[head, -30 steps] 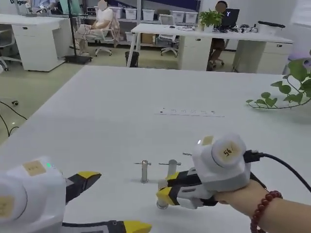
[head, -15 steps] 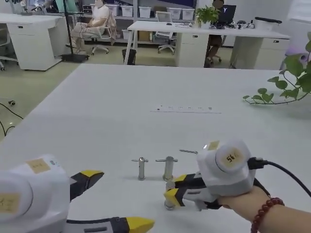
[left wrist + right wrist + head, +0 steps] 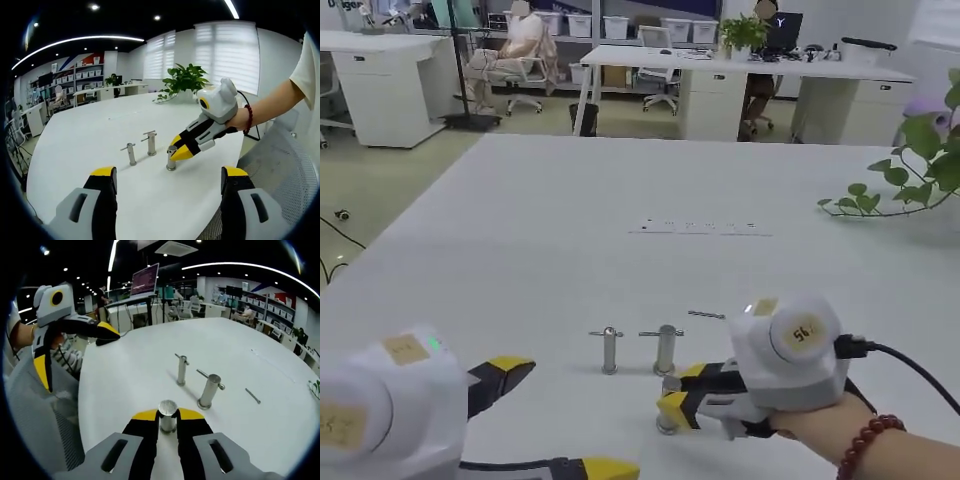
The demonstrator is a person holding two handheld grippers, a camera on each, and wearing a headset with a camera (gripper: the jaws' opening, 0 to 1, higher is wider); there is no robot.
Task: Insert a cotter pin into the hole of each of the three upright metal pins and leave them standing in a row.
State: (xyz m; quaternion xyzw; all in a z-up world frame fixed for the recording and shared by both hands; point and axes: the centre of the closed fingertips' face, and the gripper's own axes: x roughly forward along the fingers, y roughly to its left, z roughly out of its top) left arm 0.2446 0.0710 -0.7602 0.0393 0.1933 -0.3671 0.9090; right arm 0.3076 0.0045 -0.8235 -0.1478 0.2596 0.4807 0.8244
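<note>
Two upright metal pins [image 3: 608, 350] [image 3: 665, 348] stand side by side on the white table, each with a cotter pin through its top. A third upright pin [image 3: 665, 405] stands nearer me, its base on the table, with my right gripper [image 3: 672, 403] shut on its upper part. The right gripper view shows this pin [image 3: 168, 416] between the shut jaws of the right gripper [image 3: 168, 415]. One loose cotter pin [image 3: 707, 315] lies flat behind the row. My left gripper [image 3: 560, 420] hangs open at the lower left, well short of the pins, with nothing between its jaws.
The white table [image 3: 570, 230] stretches far ahead. A trailing green plant [image 3: 910, 170] lies at its right edge. The right gripper's black cable [image 3: 910, 350] runs off to the right. Desks, chairs and seated people fill the room behind.
The head camera has shifted a little. My right gripper stays shut on the nearest pin in about the same spot, and the left gripper stays open.
</note>
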